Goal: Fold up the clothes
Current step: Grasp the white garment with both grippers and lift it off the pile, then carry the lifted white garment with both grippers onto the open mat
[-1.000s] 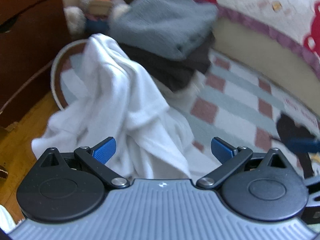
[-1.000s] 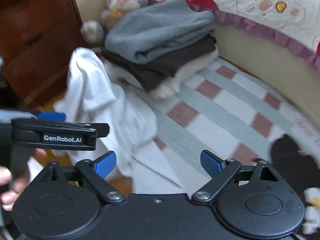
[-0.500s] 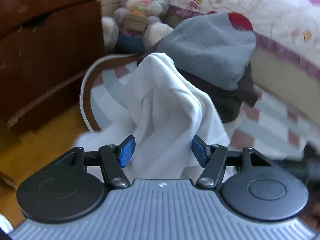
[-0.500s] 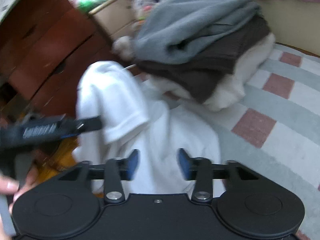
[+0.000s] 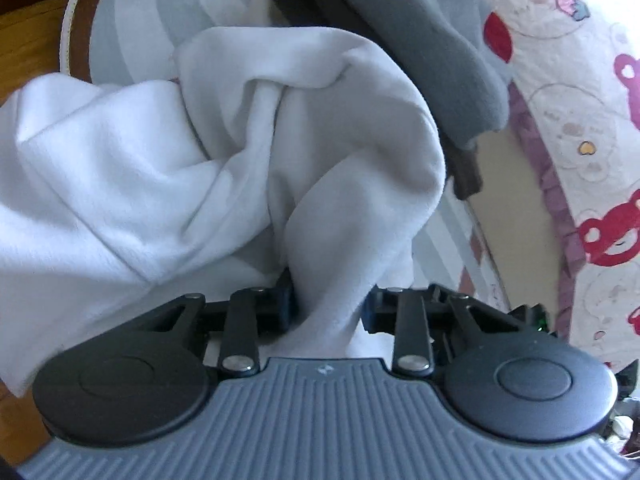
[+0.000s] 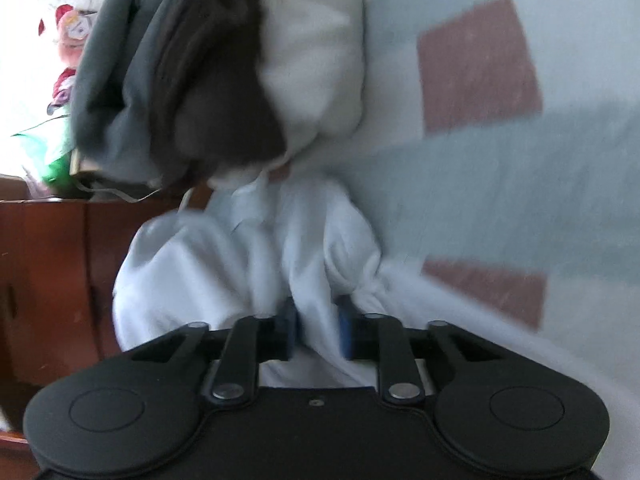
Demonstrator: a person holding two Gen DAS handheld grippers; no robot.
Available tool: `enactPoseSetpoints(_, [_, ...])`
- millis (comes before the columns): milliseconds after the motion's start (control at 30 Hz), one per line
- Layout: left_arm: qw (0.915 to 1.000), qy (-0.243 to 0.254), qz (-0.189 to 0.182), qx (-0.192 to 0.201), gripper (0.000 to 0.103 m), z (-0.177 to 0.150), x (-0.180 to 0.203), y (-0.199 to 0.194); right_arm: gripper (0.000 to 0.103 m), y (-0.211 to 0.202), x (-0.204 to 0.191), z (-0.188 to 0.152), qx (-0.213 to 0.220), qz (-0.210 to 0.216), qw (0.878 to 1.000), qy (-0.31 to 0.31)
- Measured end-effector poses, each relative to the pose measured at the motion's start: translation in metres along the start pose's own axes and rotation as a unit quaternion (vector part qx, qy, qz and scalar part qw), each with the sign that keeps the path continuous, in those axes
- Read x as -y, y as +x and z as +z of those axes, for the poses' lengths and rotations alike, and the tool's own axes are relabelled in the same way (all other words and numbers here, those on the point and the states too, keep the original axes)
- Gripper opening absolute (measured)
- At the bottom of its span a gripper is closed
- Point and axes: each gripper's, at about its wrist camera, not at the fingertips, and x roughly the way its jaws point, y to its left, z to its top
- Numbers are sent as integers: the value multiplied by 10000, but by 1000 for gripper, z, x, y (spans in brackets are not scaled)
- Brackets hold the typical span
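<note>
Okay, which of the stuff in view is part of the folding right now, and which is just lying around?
In use:
white garment
left gripper
right gripper

Lying about:
grey folded garment
dark brown garment
checked blanket
wooden cabinet

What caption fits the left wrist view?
Left gripper pinching a bunched white garment beside stacked folded clothes.

Soft white fleecy garment [image 5: 224,152], crumpled and bunched into thick folds, one twisted fold pinched between blue gripper pads, the rest draped loosely over the edge of the checked bed cover. Same white garment [image 6: 248,264] gathered into pleats at a second pinch. Just behind it, a stack of folded clothes [image 6: 180,80]: grey fleece on top, dark brown knit beneath, white at the bottom.
</note>
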Motion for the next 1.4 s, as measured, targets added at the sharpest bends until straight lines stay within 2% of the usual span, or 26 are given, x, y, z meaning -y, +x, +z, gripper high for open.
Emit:
enactPoseSetpoints(100, [9986, 241, -458, -127, 30, -8, 16, -13, 22, -20, -1, -9, -112, 392, 9992, 44])
enactPoseSetpoints(200, [9935, 599, -935, -232, 30, -16, 51, -25, 22, -64, -10, -20, 84, 764, 9969, -151])
enactPoseSetpoints(267, [9887, 953, -1123, -289, 30, -26, 82, -29, 22, -98, -16, -29, 299, 851, 9956, -270])
enactPoseSetpoints(433, [9718, 1833, -1389, -515, 30, -53, 171, -21, 22, -193, -32, -46, 1271, 662, 9867, -773])
enactPoseSetpoints(600, [9498, 2576, -1630, -699, 30, -78, 248, -18, 22, -270, -30, -55, 2227, 810, 9690, -700])
enactPoseSetpoints(667, [9425, 2819, -1657, -691, 30, -88, 271, -18, 22, -298, -34, -57, 2525, 706, 9617, -804])
enactPoseSetpoints(700, [9390, 2930, -1665, -684, 30, -93, 281, -17, 22, -310, -41, -61, 2684, 525, 9571, -958])
enactPoseSetpoints(800, [9292, 3235, -1674, -621, 30, -108, 303, -11, 21, -326, -63, -68, 3011, -310, 9405, -1540])
enactPoseSetpoints(867, [9322, 3208, -1574, -578, 28, -111, 308, -7, 20, -328, -83, -73, 3172, -990, 9223, -1973])
enactPoseSetpoints(900, [9341, 3178, -1528, -562, 28, -112, 309, -6, 20, -326, -86, -74, 3214, -1121, 9186, -2007])
enactPoseSetpoints(1033, [9360, 3162, -1465, -506, 27, -110, 300, -20, 20, -322, -86, -72, 3124, -892, 9246, -1991])
enactPoseSetpoints(1233, [9371, 3065, -1607, -455, 28, -107, 294, -36, 20, -323, -100, -83, 2961, -679, 9277, -2171])
enactPoseSetpoints(1400, [9310, 3235, -1590, -571, 27, -117, 305, -29, 20, -334, -95, -86, 2983, -767, 9284, -2077])
